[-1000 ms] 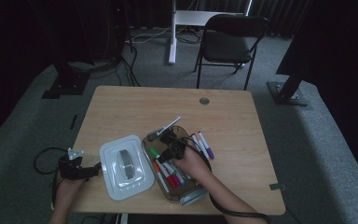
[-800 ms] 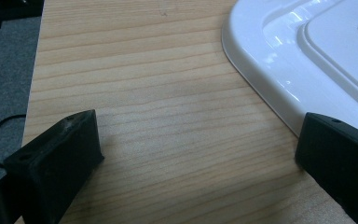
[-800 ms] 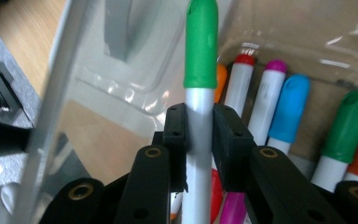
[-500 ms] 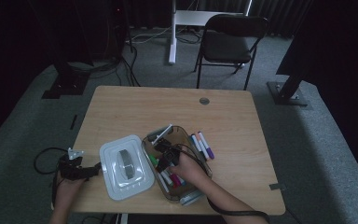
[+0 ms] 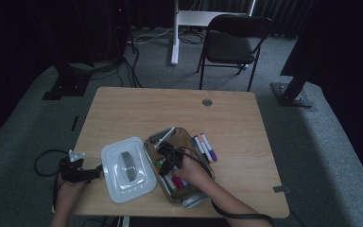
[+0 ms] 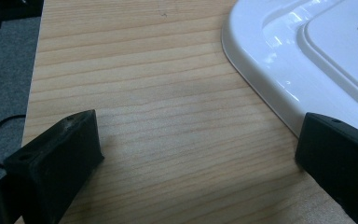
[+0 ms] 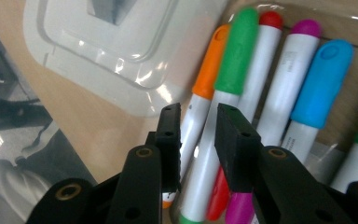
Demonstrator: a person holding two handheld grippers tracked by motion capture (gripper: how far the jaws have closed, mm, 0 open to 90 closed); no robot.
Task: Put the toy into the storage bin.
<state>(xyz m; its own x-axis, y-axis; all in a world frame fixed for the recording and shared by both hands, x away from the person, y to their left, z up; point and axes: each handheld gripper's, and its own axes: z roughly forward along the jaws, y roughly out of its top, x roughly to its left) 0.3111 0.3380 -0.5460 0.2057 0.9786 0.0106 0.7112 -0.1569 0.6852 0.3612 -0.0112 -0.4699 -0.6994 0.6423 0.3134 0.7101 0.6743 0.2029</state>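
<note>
Green-capped marker [image 7: 233, 60] lengthwise in box [image 5: 194, 144]

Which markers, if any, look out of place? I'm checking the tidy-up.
Two markers lie on the table right of the bin, outside it, while the rest sit inside. The white lid lies off the bin, to its left. Nothing looks spilled or damaged.

Black folding chair [image 5: 231, 45] beyond the wooden table [image 5: 137, 113]; grey carpet [image 5: 321, 156] all around; dark stand bases [image 5: 290, 94] off both far corners; cables [image 5: 104, 71] trailing across.
</note>
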